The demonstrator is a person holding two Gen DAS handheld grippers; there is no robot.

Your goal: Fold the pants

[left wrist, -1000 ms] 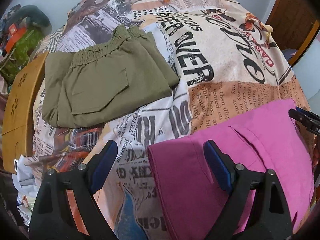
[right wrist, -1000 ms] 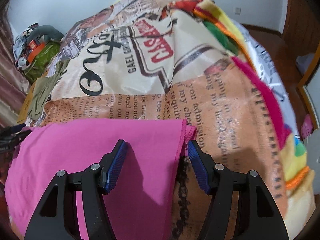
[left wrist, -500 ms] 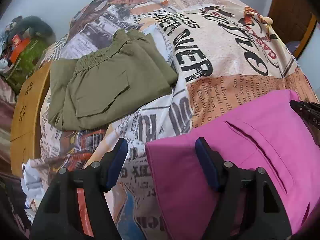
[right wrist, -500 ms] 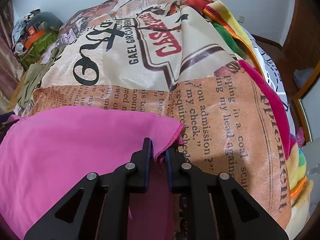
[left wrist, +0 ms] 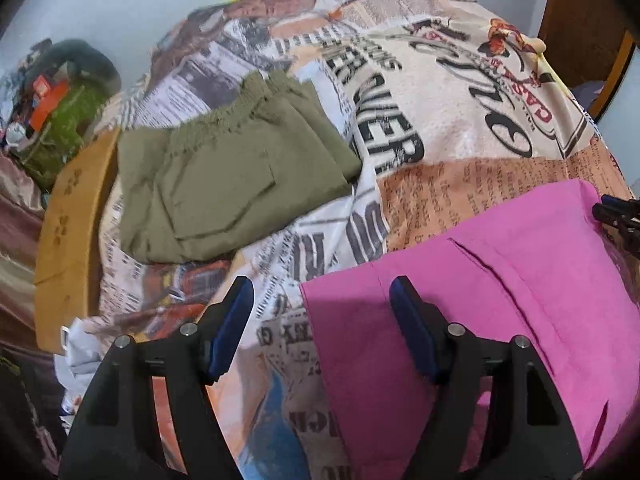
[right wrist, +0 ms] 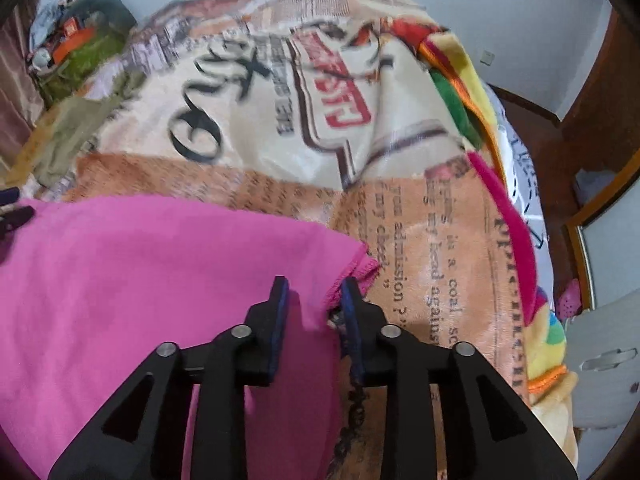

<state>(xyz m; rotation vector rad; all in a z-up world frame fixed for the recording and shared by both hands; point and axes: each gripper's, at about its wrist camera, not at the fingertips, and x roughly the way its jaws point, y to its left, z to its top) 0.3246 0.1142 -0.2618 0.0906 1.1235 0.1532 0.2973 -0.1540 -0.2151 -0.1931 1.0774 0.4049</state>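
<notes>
Pink pants point(left wrist: 500, 292) lie flat on the printed blanket, near me. My left gripper point(left wrist: 322, 312) is open; its jaws straddle the pants' left corner, the right pad over the cloth. In the right wrist view the pants point(right wrist: 140, 280) fill the lower left. My right gripper point(right wrist: 312, 296) has its jaws narrowly apart with the pants' right corner between them, and the cloth is lifted a little there. The right gripper's tip point(left wrist: 618, 216) shows at the far right of the left wrist view.
Folded olive pants point(left wrist: 224, 184) lie on the blanket point(left wrist: 460, 120) at the back left. A wooden bed board point(left wrist: 68, 232) edges the left side. A bag pile point(left wrist: 56, 108) sits far left. A wooden door point(right wrist: 600, 120) and floor are to the right.
My right gripper closed on the pants' right corner, then its jaws parted slightly while lifting the cloth. My left gripper narrowed a little and edged toward the left corner.
</notes>
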